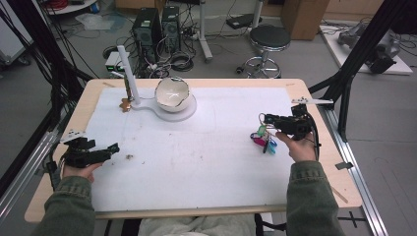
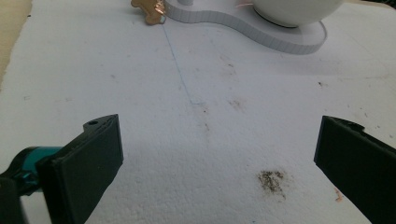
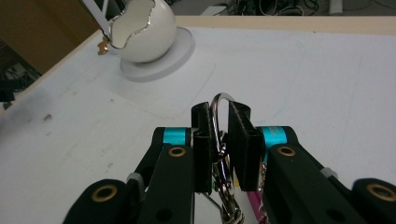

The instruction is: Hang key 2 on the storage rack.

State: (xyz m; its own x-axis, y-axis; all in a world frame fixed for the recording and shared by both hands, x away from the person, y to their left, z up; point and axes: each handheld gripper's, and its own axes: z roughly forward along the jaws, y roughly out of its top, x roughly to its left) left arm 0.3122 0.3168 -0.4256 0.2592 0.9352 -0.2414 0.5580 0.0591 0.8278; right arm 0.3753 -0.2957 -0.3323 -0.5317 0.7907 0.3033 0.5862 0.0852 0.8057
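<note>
My right gripper (image 3: 219,112) is shut on a silver carabiner clip (image 3: 217,99), whose loop sticks up between the pads. A bunch of coloured keys (image 1: 263,140) hangs from the clip just above the white mat at the table's right side, under my right gripper (image 1: 263,119). My left gripper (image 1: 115,147) rests low at the mat's left edge. Its jaws stand wide open with only bare mat between them (image 2: 219,149).
A white cracked-egg bowl (image 1: 172,92) sits on a white stand base (image 1: 189,110) at the back centre, with a white post (image 1: 127,73) and a small brown figure (image 1: 126,104) beside it. A dirt smudge (image 2: 272,181) marks the mat (image 1: 206,157).
</note>
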